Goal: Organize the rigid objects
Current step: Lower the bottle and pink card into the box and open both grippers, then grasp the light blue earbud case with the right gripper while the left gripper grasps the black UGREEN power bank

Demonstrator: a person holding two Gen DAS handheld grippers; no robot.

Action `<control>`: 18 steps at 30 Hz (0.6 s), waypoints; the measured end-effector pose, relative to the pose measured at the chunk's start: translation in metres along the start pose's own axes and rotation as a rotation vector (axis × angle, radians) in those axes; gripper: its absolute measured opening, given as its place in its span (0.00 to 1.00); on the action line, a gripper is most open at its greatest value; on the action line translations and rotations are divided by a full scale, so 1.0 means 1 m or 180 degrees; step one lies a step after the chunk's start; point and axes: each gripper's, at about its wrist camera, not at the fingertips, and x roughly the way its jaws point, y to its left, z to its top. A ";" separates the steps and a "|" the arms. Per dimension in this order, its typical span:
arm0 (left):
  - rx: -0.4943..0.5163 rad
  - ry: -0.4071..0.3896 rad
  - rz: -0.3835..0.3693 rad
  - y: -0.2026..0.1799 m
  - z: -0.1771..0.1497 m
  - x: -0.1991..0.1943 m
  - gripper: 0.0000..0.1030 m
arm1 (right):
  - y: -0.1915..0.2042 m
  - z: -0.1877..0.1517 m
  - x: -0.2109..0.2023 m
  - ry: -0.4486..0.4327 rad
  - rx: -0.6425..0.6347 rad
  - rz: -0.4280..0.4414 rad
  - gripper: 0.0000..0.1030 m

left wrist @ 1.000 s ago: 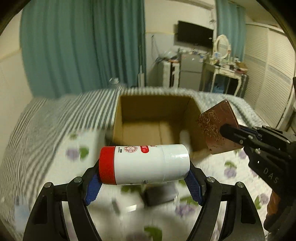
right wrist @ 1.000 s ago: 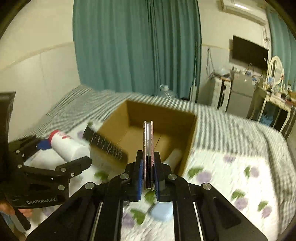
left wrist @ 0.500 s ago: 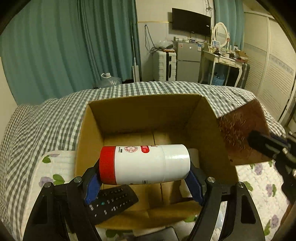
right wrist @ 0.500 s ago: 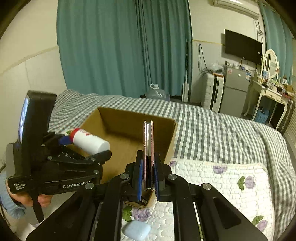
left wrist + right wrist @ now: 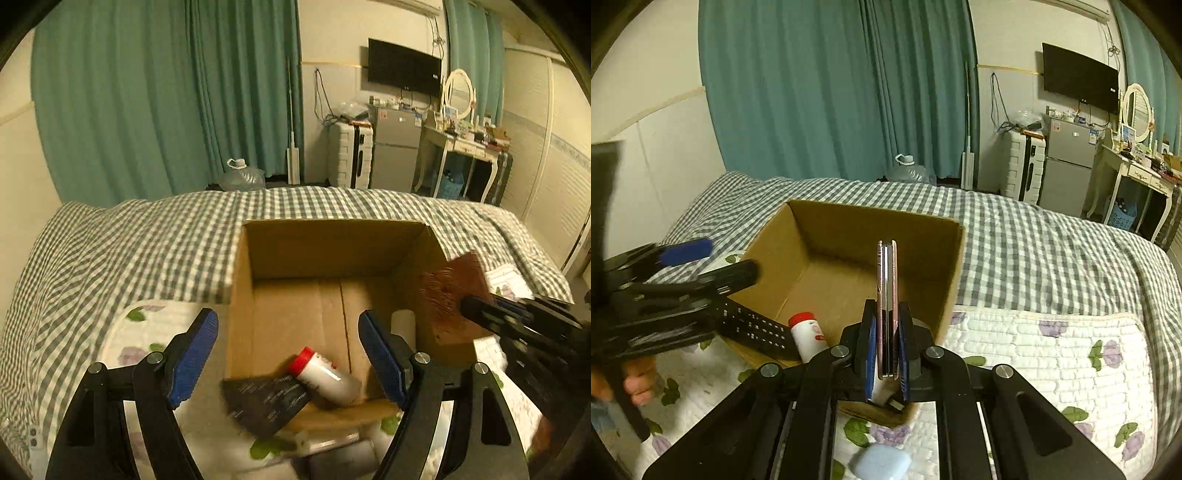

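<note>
We see the left tool [image 5: 288, 350] with its blue pads spread wide apart and nothing between them. Below and just ahead of its gap, the white bottle with a red cap [image 5: 325, 376] lies tilted inside the cardboard box [image 5: 332, 254], near the box's near wall, cap pointing away and to the left. A black remote control [image 5: 267, 400] leans over the box's near edge, just left of the bottle and touching it or nearly so; we cannot tell which because of blur. A pale cylinder [image 5: 403, 325] stands at the box's right inner wall, beside the left tool's right pad.

Our right tool [image 5: 886, 354] is clamped tight on a thin brown, pink-edged case [image 5: 886, 291], which stands upright on edge between the pads. From the left wrist view the same case shows as a brown embossed slab [image 5: 452, 295] to the right of the left tool, over the box's right wall. The box sits straight ahead of the right tool, open side up, on the bed [image 5: 1034, 236] with its checked cover. In the right wrist view the bottle [image 5: 809, 334] shows just left of the right tool, with the remote [image 5: 753, 326] further left. A pale blue case [image 5: 881, 463] lies on the floral quilt [image 5: 1052, 350] below the right tool. A hand [image 5: 637, 382] grips the left tool's handle at far left.
</note>
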 end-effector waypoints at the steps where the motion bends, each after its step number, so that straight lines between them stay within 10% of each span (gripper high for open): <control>1: -0.0030 -0.0007 -0.0018 0.004 -0.002 -0.004 0.79 | 0.002 0.001 0.006 0.0033 0.0013 0.0009 0.09; 6: -0.0075 -0.0033 -0.0009 0.016 -0.010 -0.016 0.79 | 0.013 0.003 0.038 0.0251 0.0112 0.0017 0.11; 8: -0.0036 -0.0051 0.0025 0.018 -0.014 -0.022 0.79 | 0.018 0.003 0.035 0.0193 0.0143 -0.0083 0.52; 10: -0.0010 -0.0067 0.0044 0.019 -0.017 -0.031 0.79 | 0.020 0.005 0.021 0.0038 0.0178 -0.0103 0.69; 18: -0.0109 -0.0110 0.0136 0.036 -0.038 -0.077 0.79 | 0.025 0.010 -0.072 -0.0282 0.0043 -0.0359 0.72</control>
